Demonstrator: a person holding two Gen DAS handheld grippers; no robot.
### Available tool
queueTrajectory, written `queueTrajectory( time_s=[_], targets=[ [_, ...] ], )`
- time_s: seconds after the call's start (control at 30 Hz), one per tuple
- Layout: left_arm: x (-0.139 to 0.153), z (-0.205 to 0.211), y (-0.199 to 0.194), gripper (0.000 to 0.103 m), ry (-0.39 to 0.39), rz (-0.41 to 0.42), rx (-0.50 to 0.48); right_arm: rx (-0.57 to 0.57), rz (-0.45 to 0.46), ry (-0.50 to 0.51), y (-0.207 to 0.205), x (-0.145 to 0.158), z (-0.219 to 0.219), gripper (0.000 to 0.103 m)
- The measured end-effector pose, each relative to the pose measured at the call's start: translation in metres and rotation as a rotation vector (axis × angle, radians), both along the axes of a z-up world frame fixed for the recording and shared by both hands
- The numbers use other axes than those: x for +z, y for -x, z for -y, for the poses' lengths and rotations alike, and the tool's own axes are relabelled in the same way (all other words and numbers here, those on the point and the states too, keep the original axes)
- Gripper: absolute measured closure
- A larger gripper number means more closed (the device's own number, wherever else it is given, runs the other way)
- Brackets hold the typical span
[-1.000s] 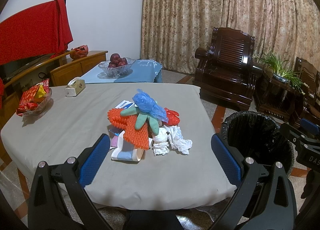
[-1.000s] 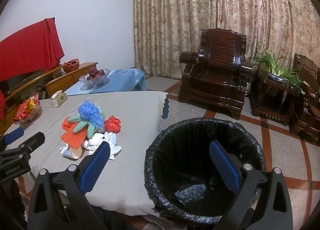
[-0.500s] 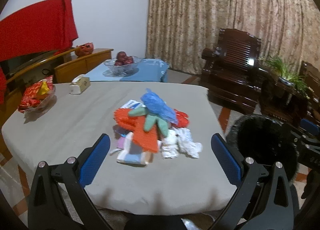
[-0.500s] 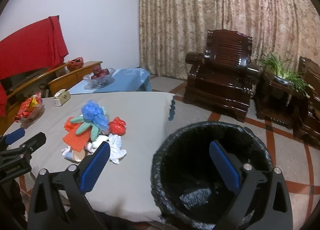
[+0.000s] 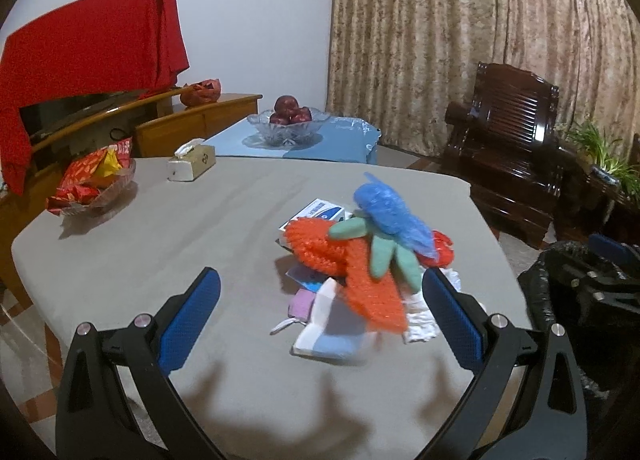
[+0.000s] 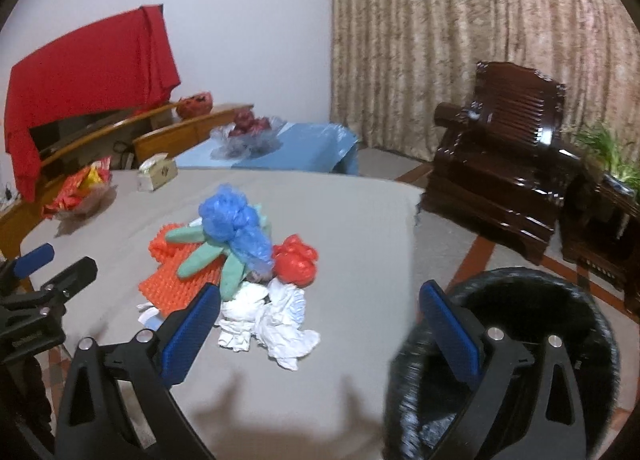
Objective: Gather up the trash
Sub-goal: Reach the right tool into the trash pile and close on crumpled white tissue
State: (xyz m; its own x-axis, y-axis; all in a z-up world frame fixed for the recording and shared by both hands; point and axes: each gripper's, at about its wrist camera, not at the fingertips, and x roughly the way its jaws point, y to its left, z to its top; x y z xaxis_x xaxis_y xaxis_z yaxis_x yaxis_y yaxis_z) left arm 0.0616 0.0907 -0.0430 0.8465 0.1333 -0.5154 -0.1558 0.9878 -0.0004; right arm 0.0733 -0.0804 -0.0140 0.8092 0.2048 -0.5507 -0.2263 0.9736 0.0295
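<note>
Grey table [image 5: 168, 244], trash pile [image 5: 360, 260] seemingly just beyond open left tongs [image 5: 320, 312].

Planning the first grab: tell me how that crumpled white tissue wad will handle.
The white tissue wad looks crumpled and loose, so it is probably very light and will squash between the fingers. It seems to be several pieces, so some may drop away.

A large table [image 5: 160, 260] covered in a plain grey cloth is carrying a heap of trash near its right edge: an orange bumpy plastic mat [image 5: 360, 276], crumpled white tissues [image 6: 272, 320], a crumpled red plastic bag [image 6: 296, 260] and a blue-and-white flat box [image 5: 316, 212] are lying on the cloth. Well apart, at the far left, a beige tissue box [image 5: 192, 162] and a glass dish of red snack packets [image 5: 94, 184] are sitting.
</note>
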Motion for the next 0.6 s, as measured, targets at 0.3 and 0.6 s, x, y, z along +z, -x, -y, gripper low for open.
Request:
queueTrajectory(
  time_s=[0.3,0.6],
  targets=[
    [-0.032,-0.011,-0.019,0.005,0.011,-0.017,0.000,0.026,-0.159,0.037,-0.048,-0.067,-0.014,0.014],
    [-0.049,-0.010,-0.036,0.005,0.046,-0.066,-0.009,0.080,-0.277,0.025,-0.068,-0.102,-0.026,0.034]
  ],
)
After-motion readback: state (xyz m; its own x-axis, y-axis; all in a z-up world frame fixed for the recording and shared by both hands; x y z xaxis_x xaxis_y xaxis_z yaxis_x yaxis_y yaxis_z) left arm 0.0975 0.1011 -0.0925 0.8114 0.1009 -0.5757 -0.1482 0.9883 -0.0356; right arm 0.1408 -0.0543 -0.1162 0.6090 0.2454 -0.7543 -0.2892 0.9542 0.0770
